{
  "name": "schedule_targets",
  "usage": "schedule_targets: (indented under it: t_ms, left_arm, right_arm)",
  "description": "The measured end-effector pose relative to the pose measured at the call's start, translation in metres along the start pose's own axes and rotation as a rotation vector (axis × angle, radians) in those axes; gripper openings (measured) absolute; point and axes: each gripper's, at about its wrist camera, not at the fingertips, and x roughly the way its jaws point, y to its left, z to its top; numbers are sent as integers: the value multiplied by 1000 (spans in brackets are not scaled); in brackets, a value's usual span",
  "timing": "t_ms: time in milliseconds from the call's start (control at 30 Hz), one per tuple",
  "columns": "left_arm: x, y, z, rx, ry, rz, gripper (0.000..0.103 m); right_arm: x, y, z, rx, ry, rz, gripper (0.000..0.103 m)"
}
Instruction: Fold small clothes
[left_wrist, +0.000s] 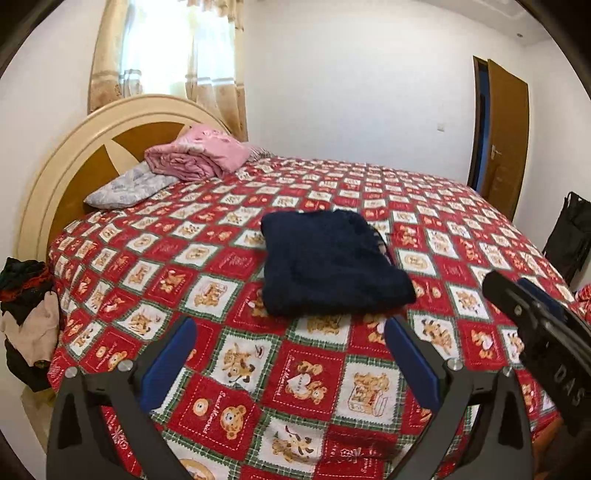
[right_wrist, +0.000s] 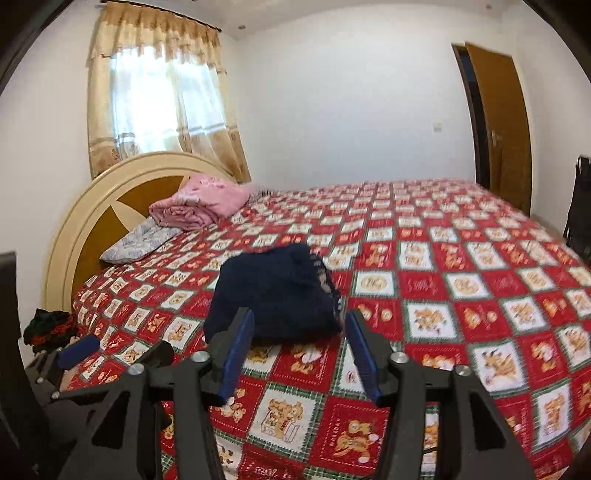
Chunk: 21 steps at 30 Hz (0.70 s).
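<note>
Pink blanket (left_wrist: 199, 155) lies beside the headboard (left_wrist: 55, 166).

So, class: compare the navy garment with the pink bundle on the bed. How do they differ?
The navy garment lies mid-bed; the pink bundle sits by the headboard. The navy garment lies on the bedspread; the pink bundle rests partly on a pillow. Both are folded, and neither is held.

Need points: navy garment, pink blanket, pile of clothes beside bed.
navy garment (left_wrist: 328, 262), left wrist view, middle of its top face
pink blanket (left_wrist: 199, 155), left wrist view, its folded top
pile of clothes (left_wrist: 26, 314), left wrist view, its middle
</note>
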Motion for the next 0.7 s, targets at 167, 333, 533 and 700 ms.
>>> schedule_targets:
  t_ms: [167, 333, 533, 700]
  left_arm:
    - [-14, -6, 2, 16, -34, 39, 103]
    - [-20, -11, 3, 30, -52, 46, 103]
    - [-19, -14, 1, 39, -46, 59, 103]
    - [-17, -12, 1, 33, -38, 74, 103]
  right_arm:
    - [-24, -2, 3, -2, -85, -15, 70]
    - [-32, -7, 6, 10, -116, -26, 70]
    - [-26, -8, 3, 22, -88, -28, 70]
    - [-29, -7, 2, 22, -104, -36, 70]
